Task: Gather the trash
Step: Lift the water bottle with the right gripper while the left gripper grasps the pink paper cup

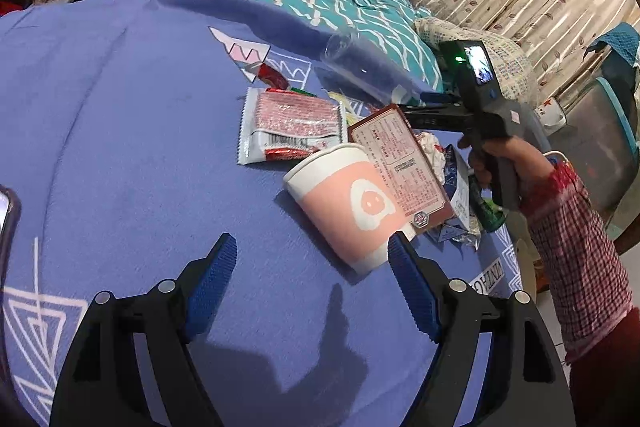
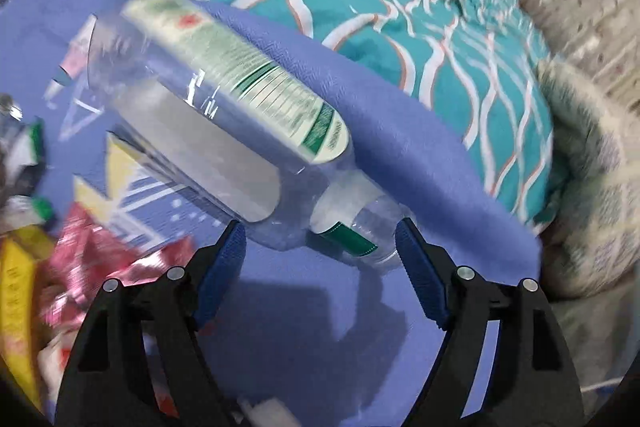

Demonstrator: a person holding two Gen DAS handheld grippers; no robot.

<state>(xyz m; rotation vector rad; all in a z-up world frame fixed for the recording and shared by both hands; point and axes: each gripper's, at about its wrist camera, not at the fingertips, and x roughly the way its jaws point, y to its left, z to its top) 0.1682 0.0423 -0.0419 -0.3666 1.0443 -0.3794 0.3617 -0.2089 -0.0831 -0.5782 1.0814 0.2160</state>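
Reaching for the lying clear bottle (image 2: pixel 224 131), the right tool (image 2: pixel 320 239) has its jaws apart with the bottle's neck just ahead between the tips, untouched; next, closing squarely on it, while the left tool (image 1: pixel 312 255), jaws apart, hovers beside the pink cup (image 1: pixel 348 203)

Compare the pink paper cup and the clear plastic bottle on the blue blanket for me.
The pink paper cup is opaque, short and tapered; the clear plastic bottle is see-through, long, with a green-and-white label. The cup's mouth is open; the bottle narrows to a neck. Both lie on their sides on the blue blanket.
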